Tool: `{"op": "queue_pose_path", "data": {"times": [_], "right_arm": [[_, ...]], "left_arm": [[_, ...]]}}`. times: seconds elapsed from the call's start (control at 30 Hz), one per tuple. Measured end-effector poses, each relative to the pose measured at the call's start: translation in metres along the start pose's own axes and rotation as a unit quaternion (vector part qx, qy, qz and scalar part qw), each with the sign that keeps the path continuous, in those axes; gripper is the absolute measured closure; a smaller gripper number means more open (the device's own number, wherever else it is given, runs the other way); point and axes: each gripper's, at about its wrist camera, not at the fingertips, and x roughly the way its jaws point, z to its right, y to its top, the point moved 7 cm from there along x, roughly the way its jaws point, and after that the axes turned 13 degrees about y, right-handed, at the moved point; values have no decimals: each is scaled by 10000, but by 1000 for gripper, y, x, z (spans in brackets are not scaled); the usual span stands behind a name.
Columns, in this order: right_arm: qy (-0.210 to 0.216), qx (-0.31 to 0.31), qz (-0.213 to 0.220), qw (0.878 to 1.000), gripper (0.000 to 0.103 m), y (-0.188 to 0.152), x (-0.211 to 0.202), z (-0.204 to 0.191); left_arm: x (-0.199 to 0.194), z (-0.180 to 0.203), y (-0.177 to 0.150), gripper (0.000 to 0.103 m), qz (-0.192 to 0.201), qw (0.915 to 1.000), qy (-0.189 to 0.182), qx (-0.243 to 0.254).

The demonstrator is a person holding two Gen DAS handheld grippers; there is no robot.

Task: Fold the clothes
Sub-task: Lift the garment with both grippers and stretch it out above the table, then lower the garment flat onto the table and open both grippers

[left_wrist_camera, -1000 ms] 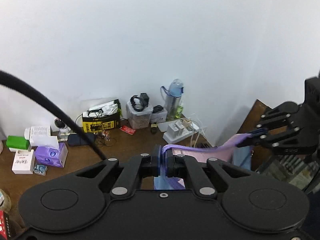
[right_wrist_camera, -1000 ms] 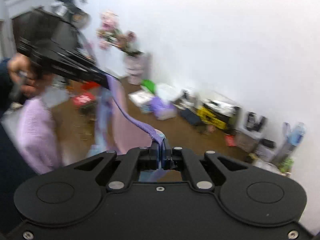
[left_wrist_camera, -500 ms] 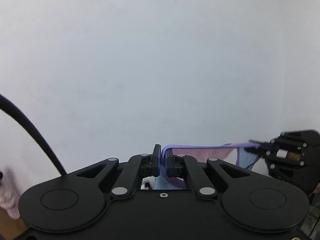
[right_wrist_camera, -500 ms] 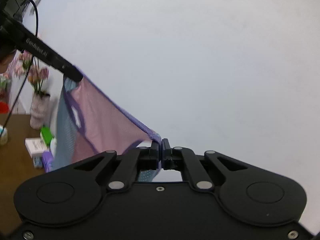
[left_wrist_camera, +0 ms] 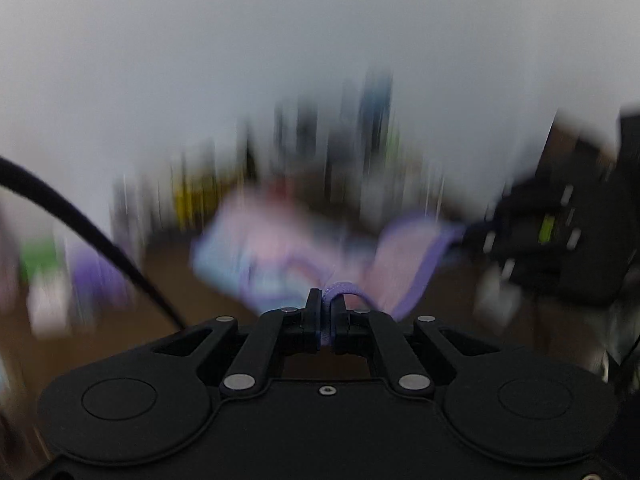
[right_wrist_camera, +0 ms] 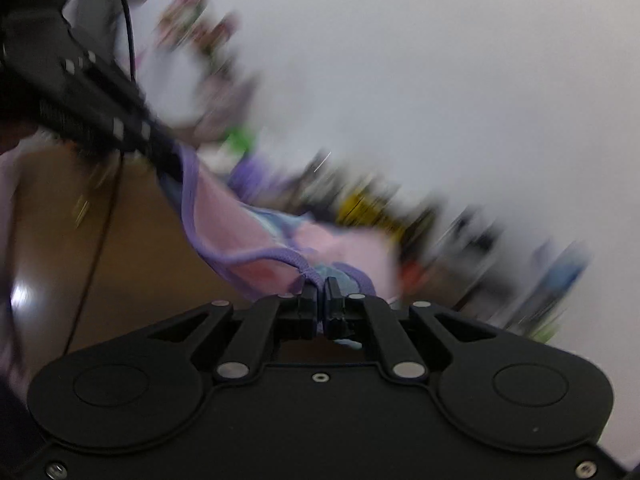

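Since half a second ago, both my views have swung down from blank wall to the cluttered brown surface (right_wrist_camera: 132,240), now motion-blurred. Left gripper (left_wrist_camera: 326,312): fingers clenched on the purple trim of the pink-and-blue garment (left_wrist_camera: 276,248), which spreads ahead of them over the surface. Right gripper (right_wrist_camera: 321,300): fingers clamped on another stretch of that trim, the cloth (right_wrist_camera: 248,236) sagging leftward to the other gripper's tips.
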Motion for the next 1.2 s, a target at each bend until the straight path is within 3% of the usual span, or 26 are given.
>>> {"op": "queue_pose_path", "data": {"times": [0.07, 0.13, 0.17, 0.23, 0.3, 0.4, 0.43, 0.47, 0.53, 0.63, 0.7, 0.73, 0.93, 1.03, 1.13, 1.2], "right_arm": [[365, 108, -875, 9954, 78, -49, 31, -15], [707, 125, -1364, 9881, 73, -83, 37, -28], [838, 184, -1491, 9851, 62, -92, 35, -31], [1086, 418, -1539, 9812, 41, -96, 29, -30], [1138, 602, -1355, 9824, 39, -82, 24, -27], [902, 810, -1090, 9866, 41, -64, 39, -8], [828, 833, -1047, 9875, 49, -59, 52, -2], [782, 853, -1020, 9880, 58, -54, 65, 2], [763, 891, -1029, 9877, 60, -53, 79, 8], [863, 792, -1089, 9871, 67, -54, 102, 2], [871, 775, -1202, 9859, 92, -60, 113, -2], [832, 762, -1203, 9863, 99, -63, 115, -4], [548, 1080, -1054, 9870, 99, -68, 85, -1], [610, 1471, -1395, 9773, 97, -86, 81, -2], [651, 1408, -1475, 9768, 74, -88, 83, -6], [592, 1470, -1127, 9809, 72, -70, 79, 4]], "left_arm": [[38, 16, -67, 96, -864, 9955, -136, -352], [43, 12, -88, 92, -1274, 9885, -491, -644], [42, 11, -90, 88, -1340, 9857, -665, -779], [43, 5, -82, 49, -1227, 9840, -860, -966], [47, -2, -69, 35, -973, 9833, -950, -1212], [57, -7, -59, 35, -849, 9796, -1038, -1495], [62, -4, -58, 38, -887, 9793, -1068, -1472], [67, -1, -57, 38, -920, 9792, -1106, -1429], [81, 12, -55, 39, -945, 9792, -1311, -1230], [90, 27, -59, 42, -973, 9818, -1321, -959], [103, 28, -68, 49, -1088, 9829, -1134, -956], [113, 26, -73, 57, -1189, 9833, -968, -978], [114, 19, -77, 58, -1237, 9843, -896, -883], [110, 23, -79, 57, -1192, 9878, -814, -590], [108, 24, -78, 56, -1348, 9871, -725, -473], [104, 14, -68, 54, -1269, 9861, -756, -757]]}}
